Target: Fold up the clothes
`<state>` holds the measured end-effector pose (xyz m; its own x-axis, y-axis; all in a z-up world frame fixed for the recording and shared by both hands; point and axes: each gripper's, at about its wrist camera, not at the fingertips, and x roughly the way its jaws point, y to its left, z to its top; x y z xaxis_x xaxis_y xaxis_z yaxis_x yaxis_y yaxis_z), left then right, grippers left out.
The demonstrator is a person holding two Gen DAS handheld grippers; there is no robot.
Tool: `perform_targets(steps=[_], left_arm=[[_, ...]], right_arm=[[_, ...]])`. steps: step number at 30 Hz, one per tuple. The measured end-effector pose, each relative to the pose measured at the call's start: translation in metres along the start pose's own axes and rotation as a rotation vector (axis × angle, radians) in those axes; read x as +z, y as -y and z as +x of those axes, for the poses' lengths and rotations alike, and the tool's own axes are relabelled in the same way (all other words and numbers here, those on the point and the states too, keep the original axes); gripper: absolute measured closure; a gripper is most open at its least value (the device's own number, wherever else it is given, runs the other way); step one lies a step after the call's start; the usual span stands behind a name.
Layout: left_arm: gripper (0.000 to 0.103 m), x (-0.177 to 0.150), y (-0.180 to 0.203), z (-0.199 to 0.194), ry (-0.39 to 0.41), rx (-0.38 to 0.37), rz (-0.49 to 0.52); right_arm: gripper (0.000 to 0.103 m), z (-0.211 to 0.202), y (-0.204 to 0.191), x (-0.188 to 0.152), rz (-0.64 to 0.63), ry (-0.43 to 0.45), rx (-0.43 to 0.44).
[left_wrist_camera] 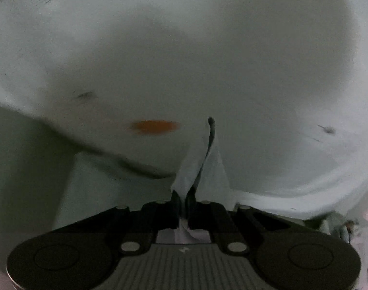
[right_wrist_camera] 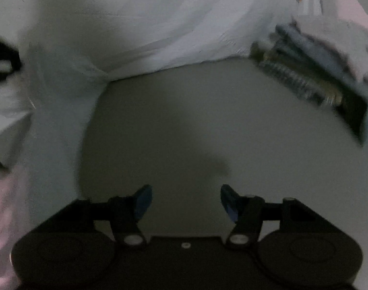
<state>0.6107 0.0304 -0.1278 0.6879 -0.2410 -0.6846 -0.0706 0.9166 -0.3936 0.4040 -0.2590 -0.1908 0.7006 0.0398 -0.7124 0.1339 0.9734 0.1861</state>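
1. The left gripper [left_wrist_camera: 182,205] is clamped on a pinch of the white garment [left_wrist_camera: 184,60]; a peak of cloth rises out from between its closed jaws, and a little pale fabric shows behind them.
2. The right gripper [right_wrist_camera: 186,199] hangs with its jaws spread wide and nothing between the blue pads [right_wrist_camera: 144,199]. Below it lies bare grey table [right_wrist_camera: 196,120].
3. The white garment fills nearly all of the left wrist view, spread broad with a small orange mark [left_wrist_camera: 154,126] near its front edge. In the right wrist view the same white cloth [right_wrist_camera: 171,29] lies beyond the table patch and down the left side, its edge running across the frame.
4. Progress, as I judge it: early. The garment looks mostly spread out, with one edge gripped as if for a fold; no finished fold is visible on it.
5. A pile of darker cloth [right_wrist_camera: 329,60], blue and greenish in layers, sits at the right; whether it is already folded I cannot tell.
6. Hard to make out: both views are dim and blurred. The garment's type, sleeves and full outline are cut off, and a dark object [right_wrist_camera: 3,60] at the far left is unidentifiable.
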Motion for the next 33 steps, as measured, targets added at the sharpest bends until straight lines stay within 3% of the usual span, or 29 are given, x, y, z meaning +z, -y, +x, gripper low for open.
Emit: perform_targets(steps=[3,5,9,11,12,14,15,16,18,20,23,25,27,30,32,33], left_arm=[[0.097,0.007,-0.066,-0.017,0.006,0.024,-0.073],[0.097,0.01,-0.105,-0.025,0.005,0.037,-0.115],[0.097,-0.002,-0.126,-0.006,-0.041,0.024,-0.127],[0.097,-0.003,-0.132,-0.003,-0.05,0.013,-0.134],[0.097,-0.002,-0.133,-0.003,-0.054,0.009,-0.138],[0.097,0.001,-0.134,-0.001,-0.066,0.006,-0.14],[0.097,0.002,-0.136,0.0,-0.07,0.004,-0.142],[0.097,0.004,-0.137,0.0,-0.072,0.0,-0.143],[0.097,0.007,-0.14,-0.012,-0.064,-0.013,-0.141],[0.097,0.015,-0.138,-0.026,-0.036,-0.034,-0.116],[0.097,0.028,-0.137,-0.038,0.007,-0.03,-0.066],[0.097,0.033,-0.14,-0.039,0.012,-0.001,-0.048],[0.091,0.031,-0.148,-0.03,-0.023,0.049,-0.032],[0.085,0.015,-0.154,-0.026,-0.084,0.121,0.06],[0.072,-0.001,-0.158,-0.04,-0.081,0.143,0.132],[0.067,-0.01,-0.161,-0.05,-0.076,0.145,0.154]], right_arm=[[0.025,-0.025,-0.041,-0.03,0.009,-0.03,0.058],[0.025,-0.035,-0.074,-0.051,-0.046,-0.062,0.065],[0.025,-0.046,-0.148,-0.099,-0.249,-0.109,0.045],[0.026,-0.042,-0.174,-0.118,-0.367,-0.132,-0.033],[0.029,-0.035,-0.186,-0.13,-0.449,-0.139,-0.122],[0.046,-0.023,-0.198,-0.144,-0.563,-0.157,-0.207],[0.062,-0.022,-0.202,-0.147,-0.609,-0.159,-0.198],[0.097,-0.024,-0.205,-0.146,-0.633,-0.156,-0.199],[0.1,-0.037,-0.215,-0.14,-0.675,-0.146,-0.21],[0.101,-0.062,-0.222,-0.127,-0.673,-0.118,-0.153],[0.101,-0.096,-0.23,-0.108,-0.576,-0.096,0.006],[0.101,-0.101,-0.24,-0.104,-0.512,-0.109,0.121],[0.098,-0.081,-0.246,-0.108,-0.458,-0.172,0.216],[0.072,-0.042,-0.247,-0.127,-0.338,-0.352,0.254],[0.067,-0.044,-0.243,-0.131,-0.296,-0.348,0.253],[0.056,-0.052,-0.24,-0.129,-0.29,-0.323,0.251]])
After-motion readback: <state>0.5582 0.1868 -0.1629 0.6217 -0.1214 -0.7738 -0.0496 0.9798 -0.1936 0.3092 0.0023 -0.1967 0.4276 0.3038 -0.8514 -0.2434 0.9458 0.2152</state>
